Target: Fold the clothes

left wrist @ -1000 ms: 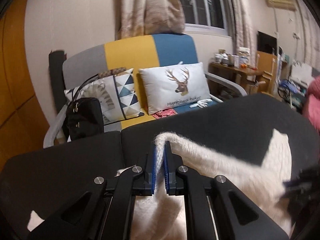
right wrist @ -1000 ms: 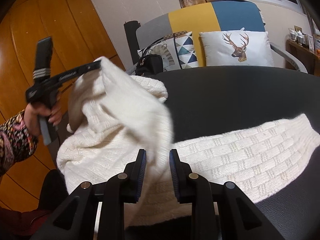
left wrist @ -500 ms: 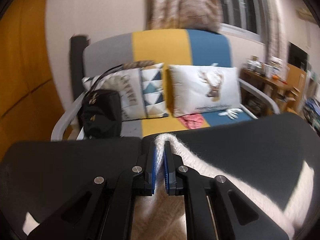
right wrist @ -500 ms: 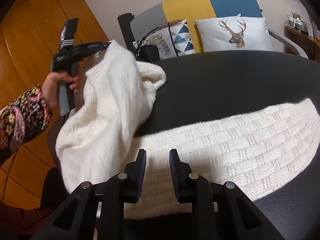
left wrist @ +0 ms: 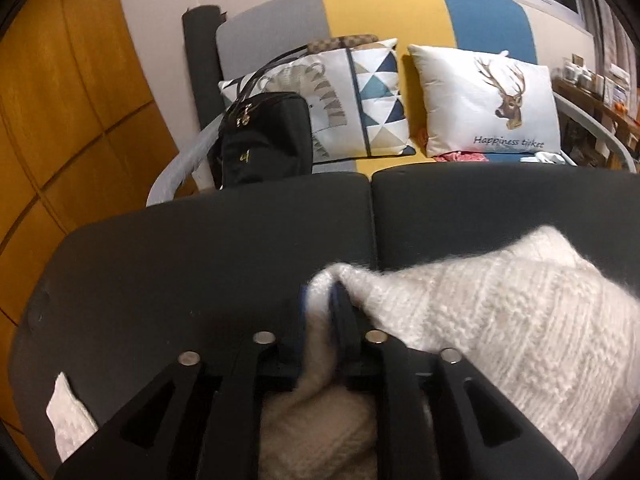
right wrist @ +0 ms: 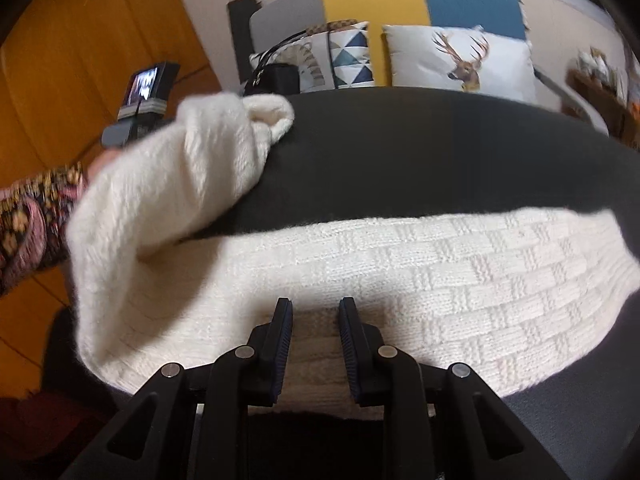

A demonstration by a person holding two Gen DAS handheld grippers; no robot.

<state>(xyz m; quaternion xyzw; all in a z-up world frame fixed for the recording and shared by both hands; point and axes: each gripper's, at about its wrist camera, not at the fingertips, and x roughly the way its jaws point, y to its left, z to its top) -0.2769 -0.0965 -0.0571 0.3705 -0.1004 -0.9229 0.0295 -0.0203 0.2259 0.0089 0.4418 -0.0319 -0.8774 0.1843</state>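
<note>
White knitted sweater (right wrist: 420,276) lies across near side of dark surface (right wrist: 420,152), body flat with basket-weave pattern, left part lifted and folded over toward middle. Left gripper (left wrist: 320,300) has a fuzzy fold of that sweater between its blue pads; jaws have just been opening, knit still sits between them, pads look close to it but contact is blurred, can't tell if pressing. In right wrist view the left gripper (right wrist: 140,108) is up at left edge, held by hand with patterned sleeve (right wrist: 36,216), knit draped over it. Right gripper (right wrist: 314,312) hovers low over sweater's near edge, jaws parted, nothing between them. Small white scrap (left wrist: 68,416) at surface's near-left corner. Behind: sofa (left wrist: 384,12) in grey, yellow, blue, deer cushion (left wrist: 488,100), triangle cushion (left wrist: 360,96), black bag (left wrist: 264,140). Orange wood panels (left wrist: 60,100) left.
</note>
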